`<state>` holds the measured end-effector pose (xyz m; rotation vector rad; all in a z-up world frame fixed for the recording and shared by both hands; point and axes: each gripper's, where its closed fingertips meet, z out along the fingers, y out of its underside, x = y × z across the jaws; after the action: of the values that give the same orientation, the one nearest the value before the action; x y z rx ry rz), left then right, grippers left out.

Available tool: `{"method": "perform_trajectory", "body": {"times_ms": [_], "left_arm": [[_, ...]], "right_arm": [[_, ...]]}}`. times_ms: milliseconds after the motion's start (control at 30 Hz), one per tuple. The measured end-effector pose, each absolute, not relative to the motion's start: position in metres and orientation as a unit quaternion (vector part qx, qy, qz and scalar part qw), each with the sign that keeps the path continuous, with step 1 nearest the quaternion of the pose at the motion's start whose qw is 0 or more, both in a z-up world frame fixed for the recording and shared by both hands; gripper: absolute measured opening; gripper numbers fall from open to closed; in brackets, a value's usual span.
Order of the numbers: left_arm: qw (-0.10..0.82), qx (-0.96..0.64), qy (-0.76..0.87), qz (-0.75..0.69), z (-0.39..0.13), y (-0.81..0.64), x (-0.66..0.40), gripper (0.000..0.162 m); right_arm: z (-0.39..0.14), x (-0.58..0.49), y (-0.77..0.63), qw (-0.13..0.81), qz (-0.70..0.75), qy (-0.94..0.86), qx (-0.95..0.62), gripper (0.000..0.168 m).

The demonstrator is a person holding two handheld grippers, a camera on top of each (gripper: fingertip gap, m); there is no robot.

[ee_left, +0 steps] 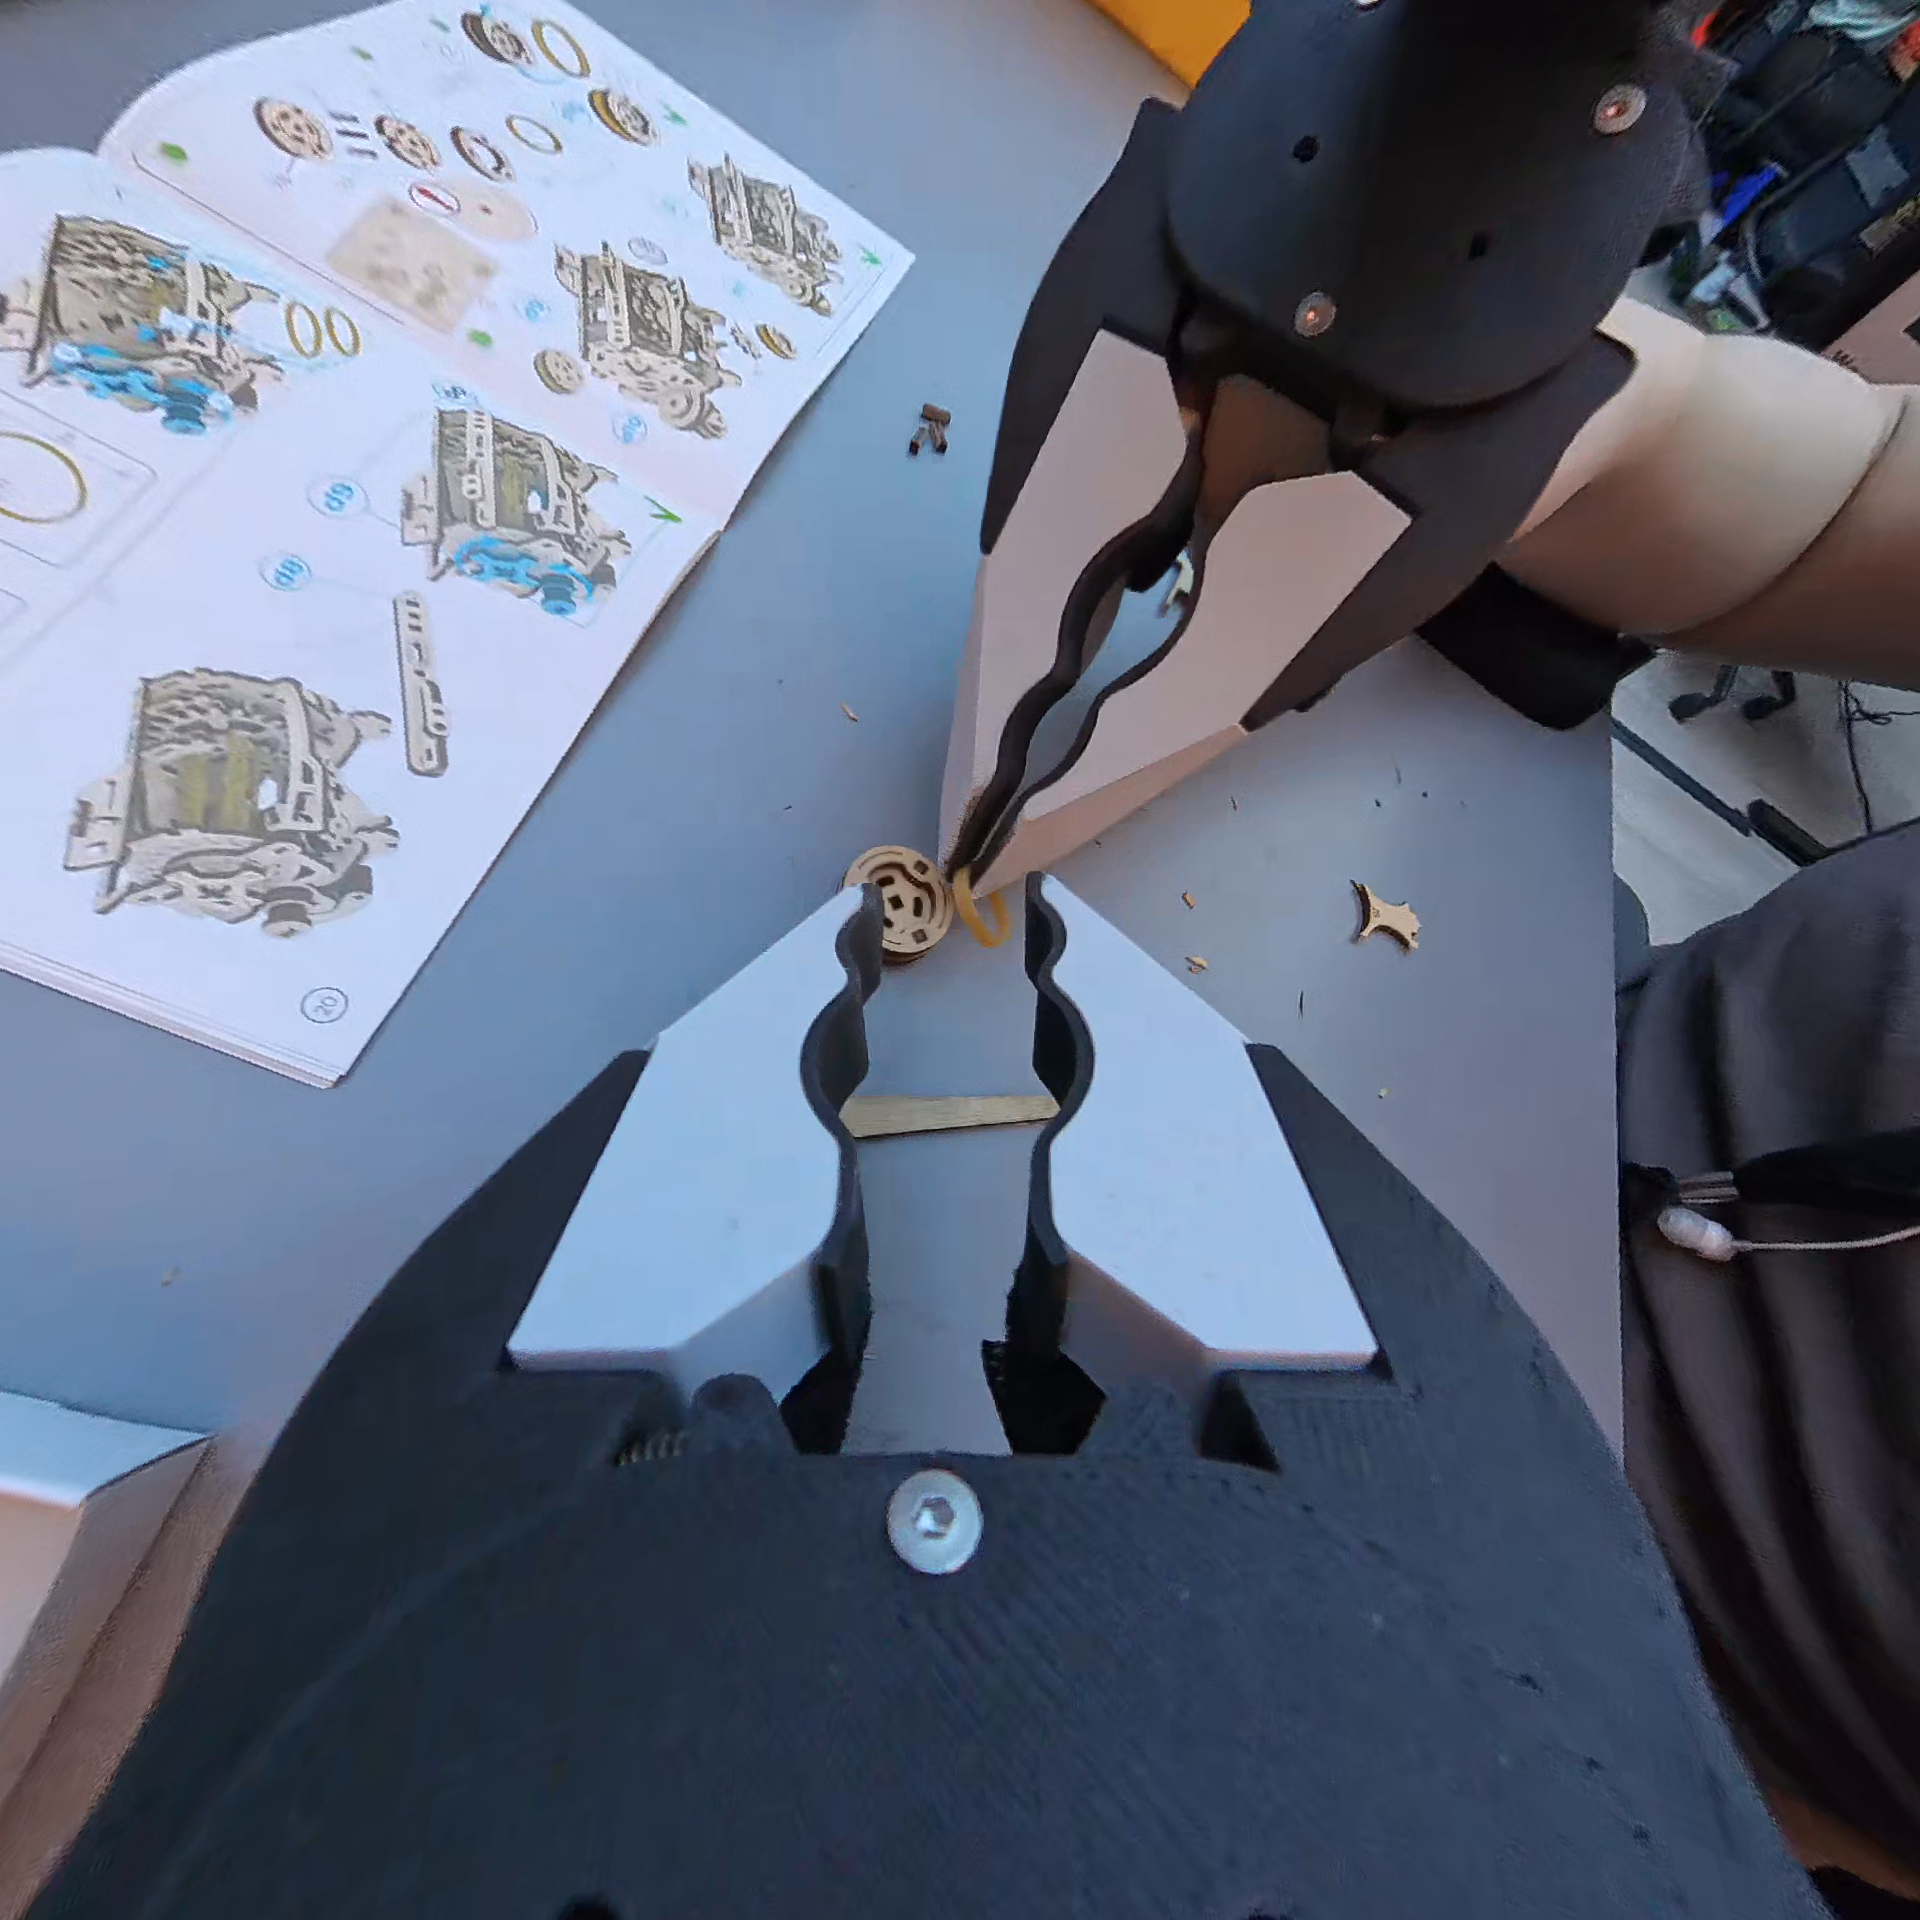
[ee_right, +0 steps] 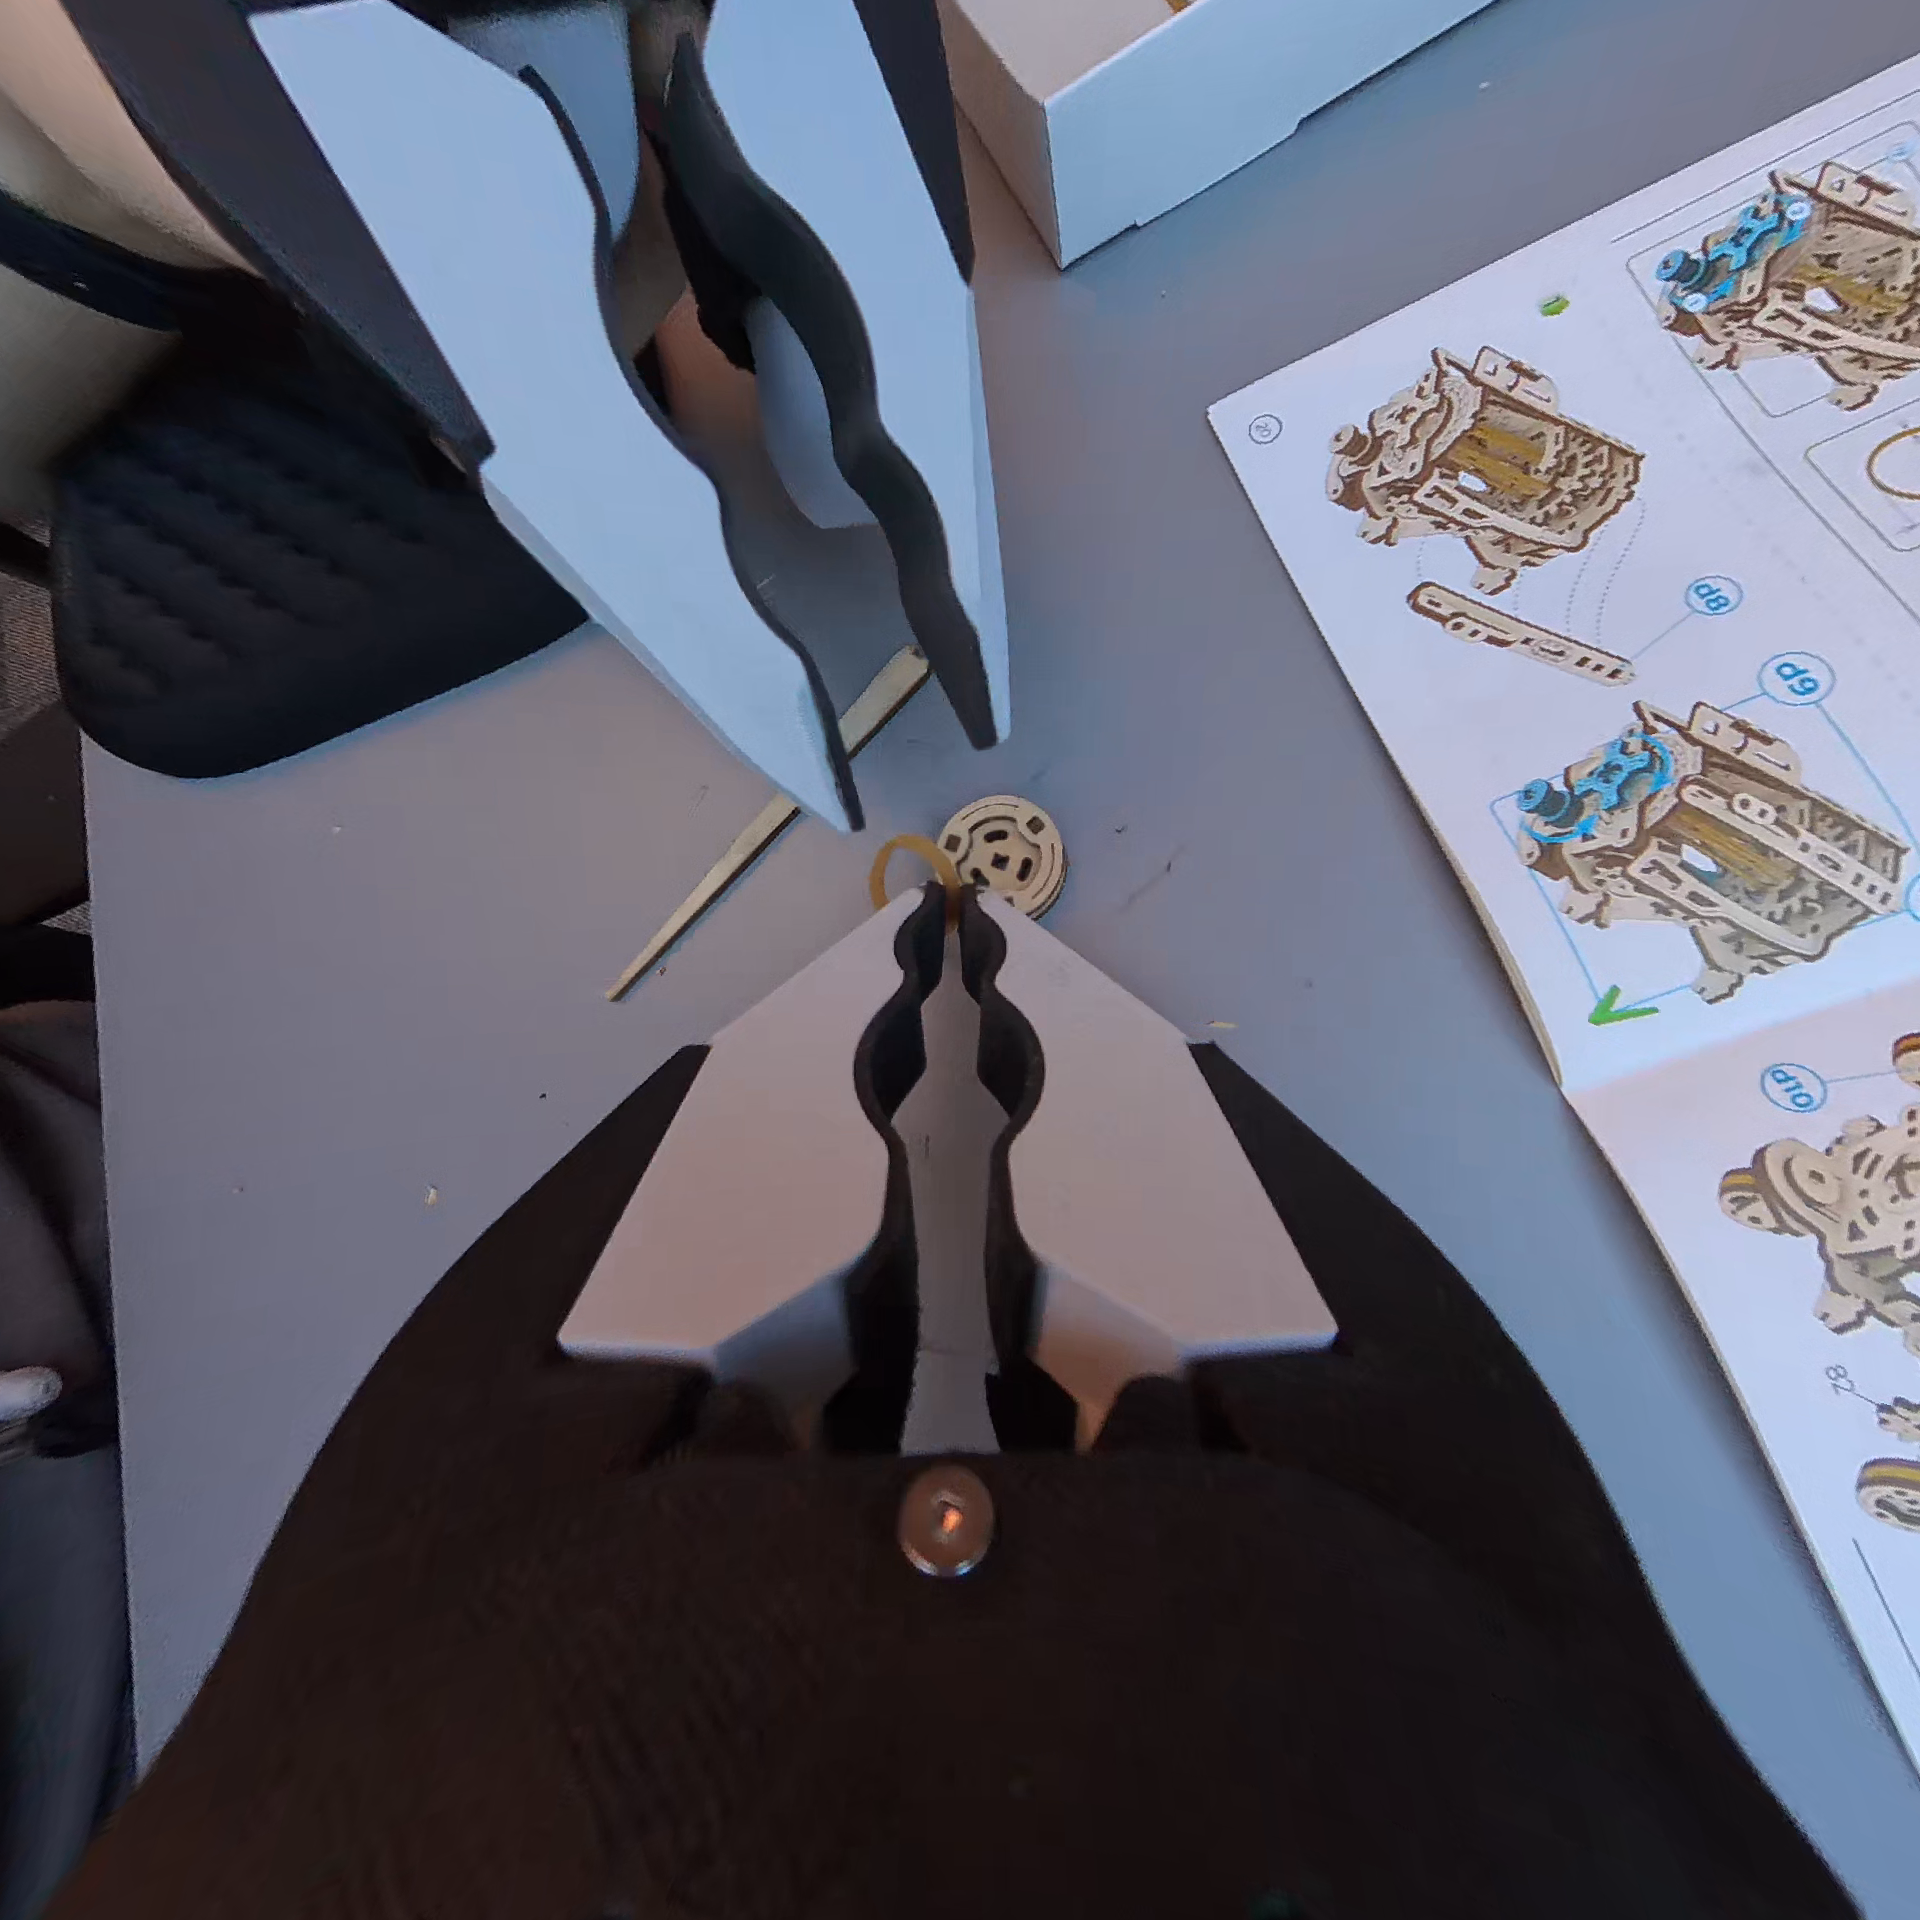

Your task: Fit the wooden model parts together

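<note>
Grey tabletop [ee_left: 675, 790], scattered with wood crumbs. Right gripper [ee_right: 948, 902] [ee_left: 971, 868]: jaws pinched together on a yellow rubber band [ee_right: 902, 862] [ee_left: 982, 914], tips down at the tabletop; the band's loop sticks out past the tips. Left gripper [ee_left: 945, 914] [ee_right: 914, 779]: jaws spread apart, nothing held, tips facing the right gripper's, with the band between them. Wooden wheel [ee_left: 899, 902] [ee_right: 1003, 854], a small slotted disc, lies flat just beside the band; in the left wrist view it touches or is partly hidden by the left gripper's left finger [ee_left: 847, 997], contact unclear. Thin wooden stick [ee_left: 951, 1114] [ee_right: 748, 831] lies flat under the left gripper, crossing between its fingers. Small star-shaped wood scrap [ee_left: 1387, 914] sits near the tabletop's right edge as the left wrist view shows it; a dark small part [ee_left: 932, 428] lies well apart, beside the open instruction booklet [ee_left: 364, 520] [ee_right: 1662, 779]. Booklet spread flat, well away from the wheel. White box [ee_right: 1174, 135] at the far edge in the right wrist view. Black chair [ee_right: 291, 582] just off the tabletop edge.
</note>
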<state>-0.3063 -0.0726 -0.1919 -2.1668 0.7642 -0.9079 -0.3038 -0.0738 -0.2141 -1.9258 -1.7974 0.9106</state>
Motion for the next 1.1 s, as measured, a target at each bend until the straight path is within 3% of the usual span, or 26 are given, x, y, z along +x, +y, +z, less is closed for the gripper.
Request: {"method": "perform_trajectory", "body": {"times_ms": [33,300,367,967,1000,1067,1100], "left_arm": [[0.324,-0.833,0.290,-0.342,-0.195,-0.073,-0.305,0.025],[0.304,-0.847,0.290,-0.327,-0.205,-0.078,-0.300,0.018],[0.300,-0.840,0.301,-0.337,-0.203,-0.084,-0.295,0.000],[0.329,-0.826,0.308,-0.337,-0.188,-0.097,-0.290,0.000],[0.331,-0.827,0.301,-0.341,-0.188,-0.096,-0.290,0.006],[0.331,-0.832,0.284,-0.342,-0.188,-0.094,-0.290,0.037],[0.331,-0.832,0.283,-0.343,-0.188,-0.095,-0.290,0.040]], "right_arm": [[-0.215,-0.304,-0.073,0.178,0.318,-0.634,-0.682,0.000],[-0.206,-0.305,-0.073,0.201,0.329,-0.616,-0.687,0.000],[-0.204,-0.302,-0.078,0.200,0.344,-0.603,-0.691,0.000],[-0.195,-0.295,-0.091,0.246,0.378,-0.572,-0.685,0.001],[-0.193,-0.295,-0.089,0.251,0.377,-0.570,-0.686,0.001],[-0.190,-0.295,-0.087,0.269,0.372,-0.569,-0.682,0.000],[-0.189,-0.295,-0.087,0.275,0.371,-0.571,-0.679,0.000]]}}
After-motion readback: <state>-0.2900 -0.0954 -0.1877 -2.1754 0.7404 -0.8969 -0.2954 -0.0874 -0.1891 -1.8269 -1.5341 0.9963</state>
